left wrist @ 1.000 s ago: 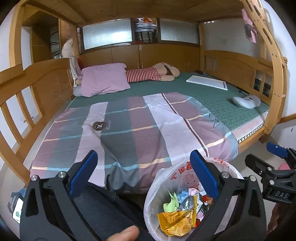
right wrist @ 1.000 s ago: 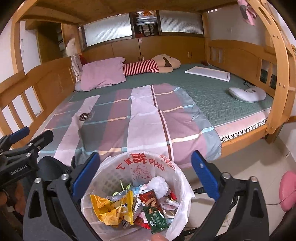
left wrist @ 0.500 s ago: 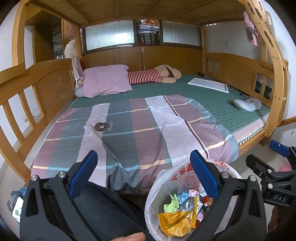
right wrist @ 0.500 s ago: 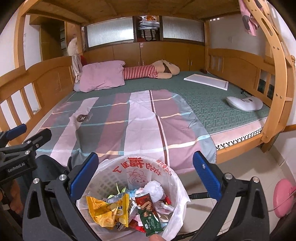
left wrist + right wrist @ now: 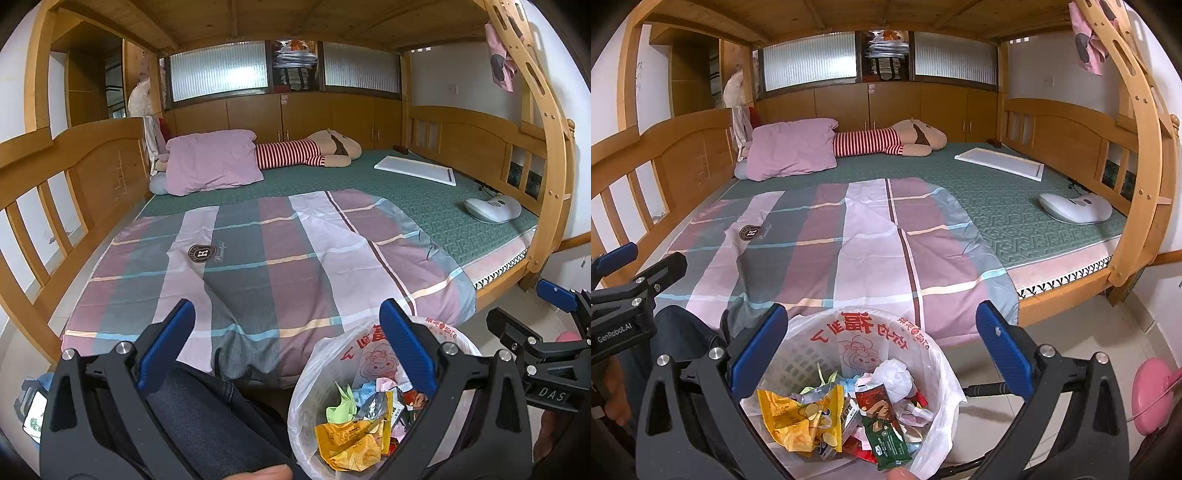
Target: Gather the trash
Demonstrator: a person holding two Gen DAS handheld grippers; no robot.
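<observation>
**Inspector A:** Right wrist view: the right gripper (image 5: 881,345) hangs directly over the trash bin (image 5: 925,363), jaws spread wide with nothing between them. The bin stands on the floor at 6 o'clock, against the foot of the bed, lined with a white plastic bag (image 5: 827,334). Why there?

**Inspector B:** My judgement: it is set within reach of both hands, so a drop needs only a short travel from the blanket (image 5: 820,243). The wrappers (image 5: 796,419), yellow, green and red among them, lie inside, piled toward the near rim.

**Inspector A:** And the left gripper (image 5: 286,345)?

**Inspector B:** Left wrist view shows its jaws equally apart and empty, held above the person's knee (image 5: 207,413), with the bin at 5 o'clock. It appears parked off to the side, likely to leave the bin mouth clear for the other tool.

**Inspector A:** Any loose litter on the bed?

**Inspector B:** None that I can make out on the blanket or the green mattress (image 5: 406,195). The plush toy (image 5: 306,153), white board (image 5: 415,170) and pillow (image 5: 210,162) at 12 o'clock are not trash. Collection looks finished or nearly so.
</observation>
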